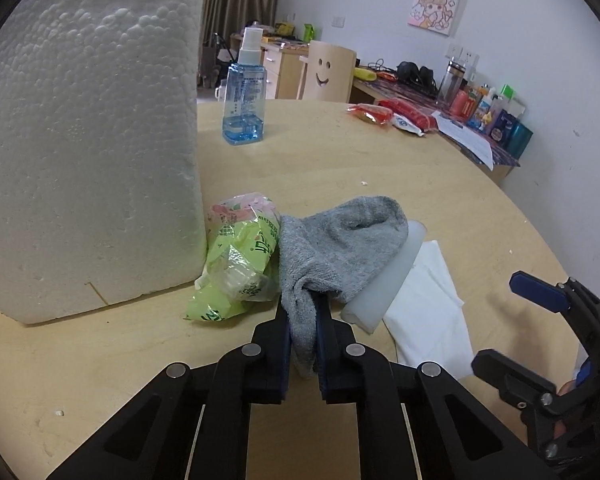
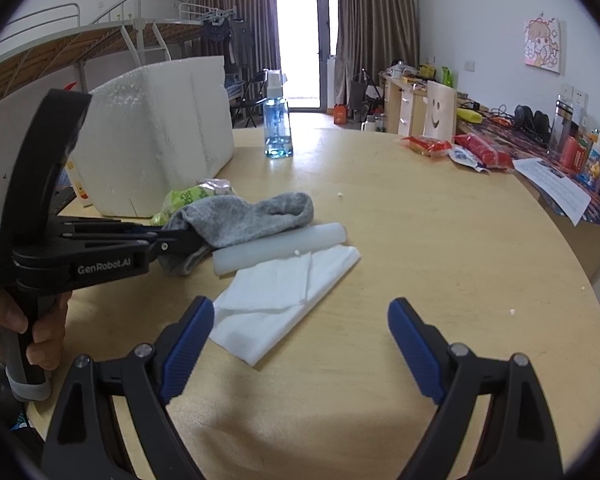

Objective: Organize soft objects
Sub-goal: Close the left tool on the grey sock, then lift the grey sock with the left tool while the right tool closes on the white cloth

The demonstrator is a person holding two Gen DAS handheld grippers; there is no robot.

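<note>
Round wooden counter (image 2: 420, 240) carries a grey sock (image 1: 340, 240), its near end pinched between the left gripper's (image 1: 303, 320) fingers, its long axis running away from them toward the open cuff. Right gripper (image 2: 300, 340) fingers stand spread, empty, over a white tissue (image 2: 284, 296).

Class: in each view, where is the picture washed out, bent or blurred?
Right wrist view: the balcony door is blown out white, and the table edge bows. Left wrist view: the foam box bulges, and dark corners frame the sharp grey sock.
</note>
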